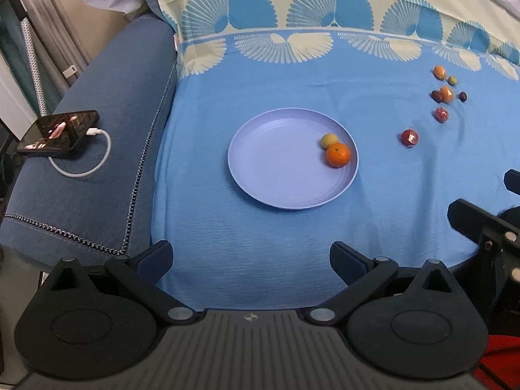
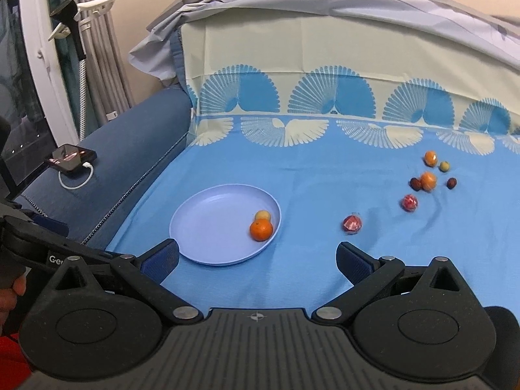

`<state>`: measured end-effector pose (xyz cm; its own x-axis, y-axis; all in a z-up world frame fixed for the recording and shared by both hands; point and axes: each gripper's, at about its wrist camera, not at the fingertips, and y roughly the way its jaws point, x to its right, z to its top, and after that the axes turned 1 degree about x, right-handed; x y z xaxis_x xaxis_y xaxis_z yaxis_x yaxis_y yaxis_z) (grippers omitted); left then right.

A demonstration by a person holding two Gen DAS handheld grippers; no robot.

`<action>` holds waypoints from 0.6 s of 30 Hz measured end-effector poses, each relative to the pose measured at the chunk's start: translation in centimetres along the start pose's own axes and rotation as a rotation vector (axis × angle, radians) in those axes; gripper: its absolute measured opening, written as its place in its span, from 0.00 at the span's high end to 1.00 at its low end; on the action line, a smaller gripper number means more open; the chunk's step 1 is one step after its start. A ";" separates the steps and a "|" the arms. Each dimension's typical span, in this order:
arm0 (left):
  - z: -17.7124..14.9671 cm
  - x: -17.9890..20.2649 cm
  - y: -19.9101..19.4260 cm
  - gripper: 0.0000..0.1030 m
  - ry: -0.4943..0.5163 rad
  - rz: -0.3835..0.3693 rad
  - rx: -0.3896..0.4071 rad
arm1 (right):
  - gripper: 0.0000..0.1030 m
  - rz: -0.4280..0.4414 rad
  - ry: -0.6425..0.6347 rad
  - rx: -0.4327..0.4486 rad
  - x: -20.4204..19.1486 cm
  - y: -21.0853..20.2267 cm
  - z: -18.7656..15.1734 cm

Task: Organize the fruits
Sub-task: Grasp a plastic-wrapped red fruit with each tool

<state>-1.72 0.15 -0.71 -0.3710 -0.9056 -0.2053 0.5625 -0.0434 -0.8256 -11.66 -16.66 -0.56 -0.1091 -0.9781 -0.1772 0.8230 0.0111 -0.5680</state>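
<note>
A lilac plate [image 1: 269, 169] [image 2: 211, 221] lies on the blue cloth. It holds an orange [image 1: 338, 155] [image 2: 261, 230] and a small yellow fruit [image 1: 329, 140] [image 2: 262, 215] at its right side. A red wrapped fruit [image 1: 409, 137] [image 2: 352, 224] lies right of the plate. Several more small fruits [image 1: 445, 94] [image 2: 428, 180] are scattered farther back right. My left gripper [image 1: 251, 260] is open and empty, in front of the plate. My right gripper [image 2: 256, 260] is open and empty, near the plate's front edge.
A phone [image 1: 58, 135] [image 2: 71, 161] with a white charging cable lies on the dark blue sofa arm at the left. The patterned cloth rises up the backrest [image 2: 325, 65] behind. The right gripper's body [image 1: 484, 227] shows at the left wrist view's right edge.
</note>
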 end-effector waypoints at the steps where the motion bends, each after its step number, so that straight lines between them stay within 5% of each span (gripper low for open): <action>1: 0.2 0.2 0.3 0.00 0.002 -0.004 -0.008 | 0.01 -0.003 0.011 0.000 0.3 0.2 0.0; 8: 2.4 2.7 2.3 0.00 0.033 -0.045 -0.033 | 0.01 -0.078 0.088 0.014 3.2 1.5 -0.1; 18: 8.8 13.4 8.9 0.00 0.222 -0.222 0.011 | 0.01 -0.401 0.188 0.072 14.7 5.6 1.0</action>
<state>4.83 -16.14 -6.19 -0.6371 -0.7595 -0.1310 0.4571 -0.2355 -0.8577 -8.13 -31.14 -5.54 -0.5213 -0.8473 -0.1013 0.7311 -0.3822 -0.5651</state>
